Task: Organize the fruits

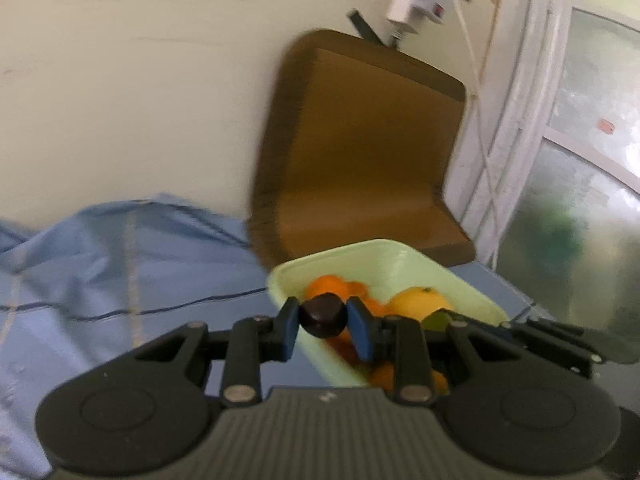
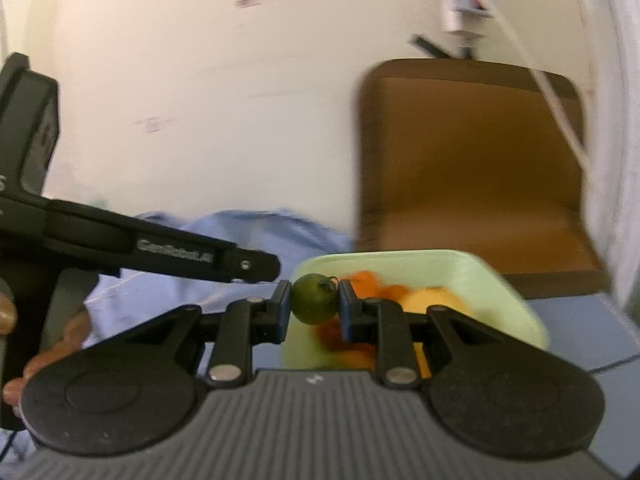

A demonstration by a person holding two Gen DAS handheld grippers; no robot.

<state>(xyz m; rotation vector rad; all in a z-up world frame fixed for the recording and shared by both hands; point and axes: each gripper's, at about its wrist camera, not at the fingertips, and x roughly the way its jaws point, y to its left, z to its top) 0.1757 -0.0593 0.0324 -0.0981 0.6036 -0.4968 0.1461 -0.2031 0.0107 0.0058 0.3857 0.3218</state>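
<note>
Left wrist view: left gripper (image 1: 323, 322) clamps a dark fruit (image 1: 323, 316); right gripper (image 2: 313, 305) clamps a green fruit (image 2: 314, 298).

A room in a home, by the look of it: cream wall (image 1: 140, 92) with a plugged-in power strip (image 1: 416, 4) and dangling cords, brown chair (image 1: 372, 152) pushed against it, frosted window (image 1: 580, 168) alongside. Blue cloth (image 1: 120, 264) spread beneath a pale green tub (image 1: 400, 260) of oranges (image 1: 332, 286).
</note>
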